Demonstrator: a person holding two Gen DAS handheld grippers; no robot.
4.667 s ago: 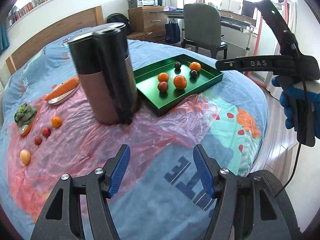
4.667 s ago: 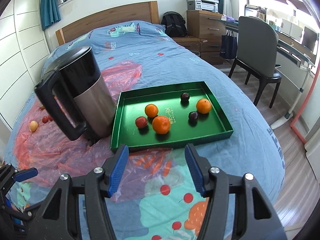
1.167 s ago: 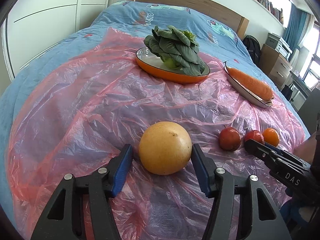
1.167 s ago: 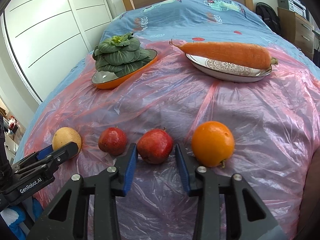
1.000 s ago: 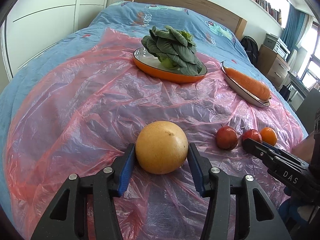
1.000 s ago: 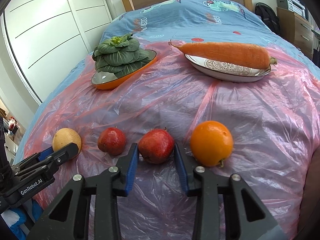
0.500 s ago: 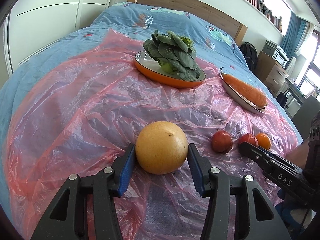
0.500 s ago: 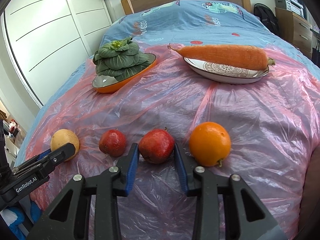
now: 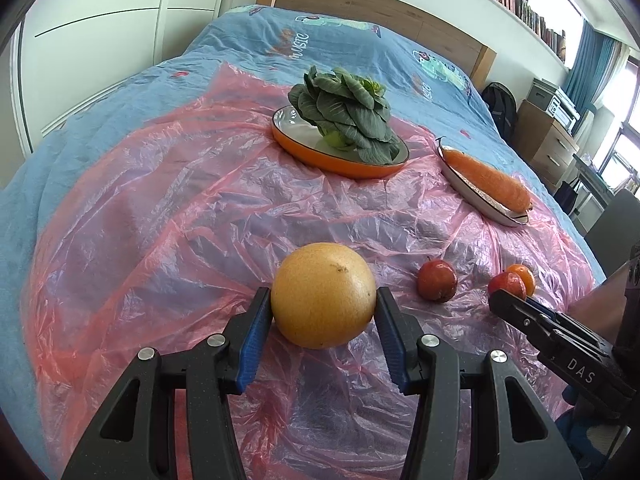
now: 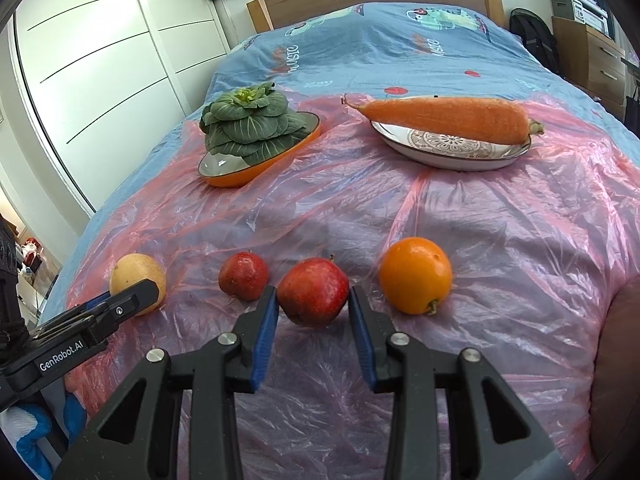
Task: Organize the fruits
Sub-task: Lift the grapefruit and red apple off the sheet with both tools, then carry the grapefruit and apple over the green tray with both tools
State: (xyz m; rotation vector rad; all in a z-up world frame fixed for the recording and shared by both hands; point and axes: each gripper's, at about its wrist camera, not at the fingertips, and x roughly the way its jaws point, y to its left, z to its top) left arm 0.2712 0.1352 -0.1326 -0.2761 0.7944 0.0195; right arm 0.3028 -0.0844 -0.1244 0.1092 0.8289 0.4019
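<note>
orange (image 9: 524, 276) half hidden behind red fruit (image 9: 507, 285)

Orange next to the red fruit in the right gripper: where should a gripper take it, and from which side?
Grip the orange across its widest middle, coming in low from the near side along the pink plastic sheet. It is round, so any opposite sides serve, but its stem nub faces front-low, so keep the pads off that. The red fruit beside it leaves only a narrow gap, so mind the inner finger.

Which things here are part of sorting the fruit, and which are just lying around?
Job: yellow fruit in left gripper; red apple in right gripper; small red fruit; orange.
Lying about: greens; carrot.
</note>
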